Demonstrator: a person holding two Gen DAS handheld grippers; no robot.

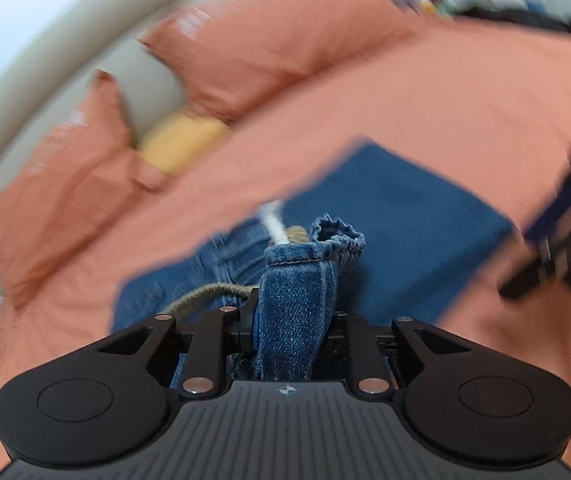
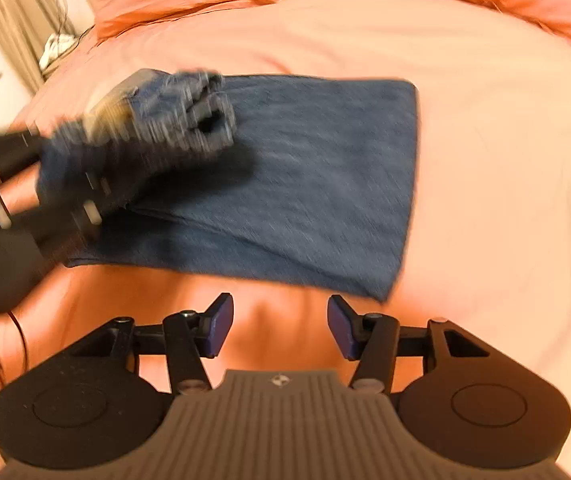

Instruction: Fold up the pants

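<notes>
Blue denim pants (image 2: 305,184) lie partly folded in a rectangle on the orange bed sheet (image 2: 485,160). My left gripper (image 1: 291,316) is shut on a bunched hem end of the pants (image 1: 297,280) and holds it above the folded part (image 1: 405,220). In the right wrist view the left gripper (image 2: 189,128) is blurred at the left with the denim in it. My right gripper (image 2: 279,326) is open and empty, just in front of the pants' near edge. It also shows blurred in the left wrist view (image 1: 557,248) at the right edge.
Orange pillows (image 1: 277,40) and a yellow one (image 1: 181,144) lean on a beige headboard (image 1: 45,80) at the bed's far end. A curtain and cables (image 2: 57,40) are beside the bed at the left. A dark cable (image 2: 17,344) runs near the left edge.
</notes>
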